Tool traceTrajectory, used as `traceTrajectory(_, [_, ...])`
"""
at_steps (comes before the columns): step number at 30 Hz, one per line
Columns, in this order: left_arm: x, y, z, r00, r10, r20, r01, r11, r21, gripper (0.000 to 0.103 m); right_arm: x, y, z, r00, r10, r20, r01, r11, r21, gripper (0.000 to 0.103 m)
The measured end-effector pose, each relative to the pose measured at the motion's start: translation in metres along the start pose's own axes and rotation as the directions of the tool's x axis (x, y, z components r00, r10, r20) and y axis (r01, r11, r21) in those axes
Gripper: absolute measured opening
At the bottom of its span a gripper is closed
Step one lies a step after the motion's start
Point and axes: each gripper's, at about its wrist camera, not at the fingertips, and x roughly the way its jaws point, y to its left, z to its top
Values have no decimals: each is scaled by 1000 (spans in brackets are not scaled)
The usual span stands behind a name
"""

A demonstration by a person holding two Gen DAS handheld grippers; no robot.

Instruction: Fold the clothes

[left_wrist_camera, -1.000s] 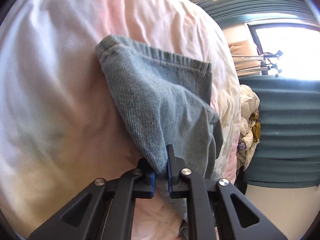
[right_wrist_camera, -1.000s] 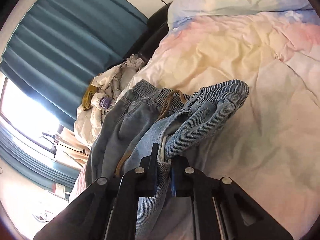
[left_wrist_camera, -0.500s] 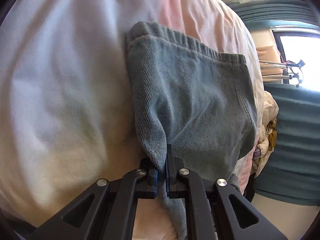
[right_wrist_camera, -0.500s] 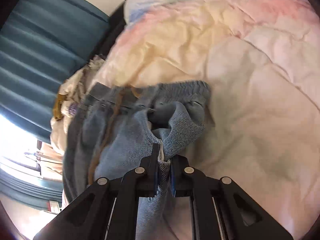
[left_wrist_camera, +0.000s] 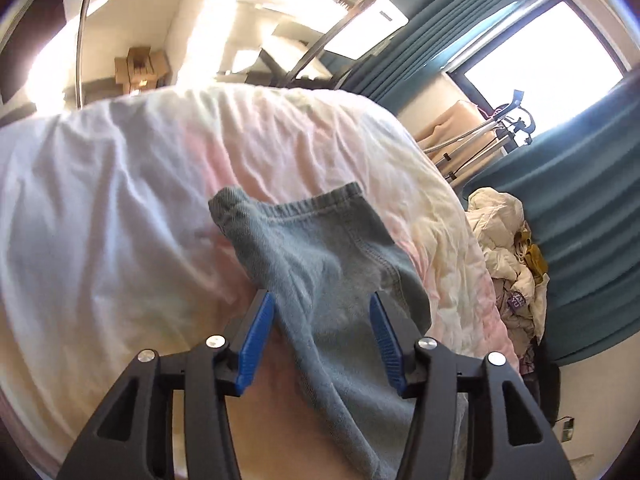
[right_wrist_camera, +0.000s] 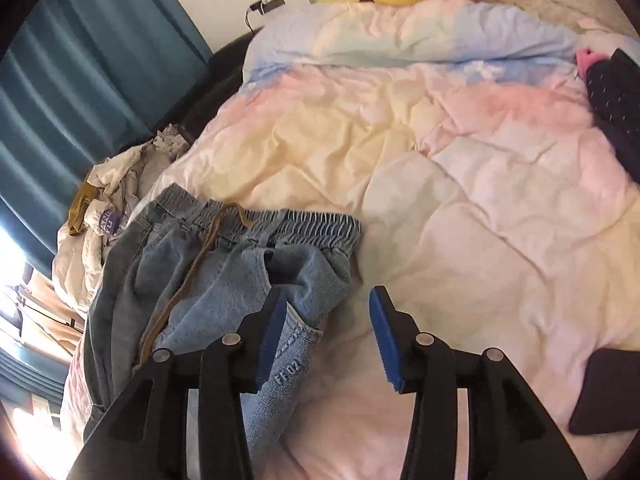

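Both jaws are opening, pads off the cloth: left gripper (left_wrist_camera: 322,330) and right gripper (right_wrist_camera: 328,334) above the jeans (right_wrist_camera: 224,276) (lying on the pastel duvet (right_wrist_camera: 460,200)).

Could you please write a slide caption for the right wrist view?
Right gripper opening above the jeans lying on a pastel duvet.

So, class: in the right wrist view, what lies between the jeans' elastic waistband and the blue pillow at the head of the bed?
Only the rumpled pastel duvet lies between the jeans and the blue pillow; the right wrist view shows that stretch.
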Motion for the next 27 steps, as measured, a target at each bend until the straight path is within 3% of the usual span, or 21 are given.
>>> traceTrajectory(3, [-5, -20, 4, 999, 25, 43, -31, 989, 145, 55, -12, 18, -6, 998, 64, 15, -63, 996, -59, 51])
traceTrajectory(6, [4, -44, 1, 999, 27, 34, -35, 958, 285, 55, -12, 40, -21, 987, 152, -42, -156, 983, -102, 52])
traceTrajectory(13, [87, -89, -1, 995, 87, -56, -47, 860, 508, 55, -2, 96, -79, 936, 274, -220, -316, 931, -185, 52])
traceTrajectory(16, [124, -92, -8, 984, 162, -76, -91, 816, 571, 55, 3, 115, -101, 920, 282, -274, -347, 910, -228, 52])
traceTrajectory(18, [140, -91, -11, 979, 187, -87, -102, 806, 583, 54, 7, 125, -113, 914, 275, -299, -354, 899, -256, 52])
traceTrajectory(23, [160, -95, -20, 970, 237, -49, -157, 772, 616, 15, 20, 138, -133, 903, 246, -351, -354, 890, -287, 52])
traceTrajectory(25, [157, -97, -20, 970, 242, -19, -181, 774, 607, 12, 22, 141, -139, 902, 236, -361, -353, 886, -301, 52])
traceTrajectory(27, [147, -98, -13, 974, 229, 7, -190, 794, 577, 11, 22, 143, -145, 900, 233, -368, -355, 882, -311, 52])
